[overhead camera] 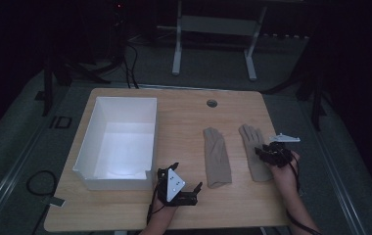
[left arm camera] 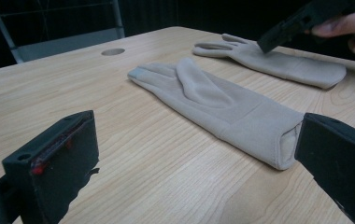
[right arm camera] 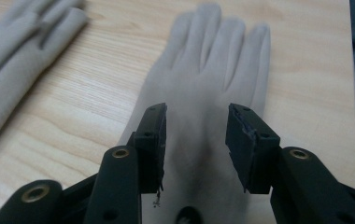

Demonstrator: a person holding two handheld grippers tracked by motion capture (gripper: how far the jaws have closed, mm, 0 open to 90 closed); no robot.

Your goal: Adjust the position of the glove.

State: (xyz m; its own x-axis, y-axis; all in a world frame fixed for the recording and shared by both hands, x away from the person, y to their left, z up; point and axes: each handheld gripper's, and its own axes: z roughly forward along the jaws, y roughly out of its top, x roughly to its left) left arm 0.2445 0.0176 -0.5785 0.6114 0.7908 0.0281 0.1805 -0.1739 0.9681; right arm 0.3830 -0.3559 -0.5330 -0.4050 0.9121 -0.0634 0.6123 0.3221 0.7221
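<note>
High view, white bin (overhead camera: 120, 142) at left of wooden surface (overhead camera: 184, 110), two beige gloves side by side, right tongs (overhead camera: 266, 152) over right glove (overhead camera: 255, 154), left gripper view, left tongs (left arm camera: 199, 158) wide, left glove (left arm camera: 222, 105) lying flat ahead, its cuff by one jaw, right gripper view, jaws partly apart just above the glove's palm, gripping nothing.

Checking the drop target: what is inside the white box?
The white box shows only its bare white floor and walls. Its near inner corner is hidden behind the front wall, so that strip cannot be checked.
</note>
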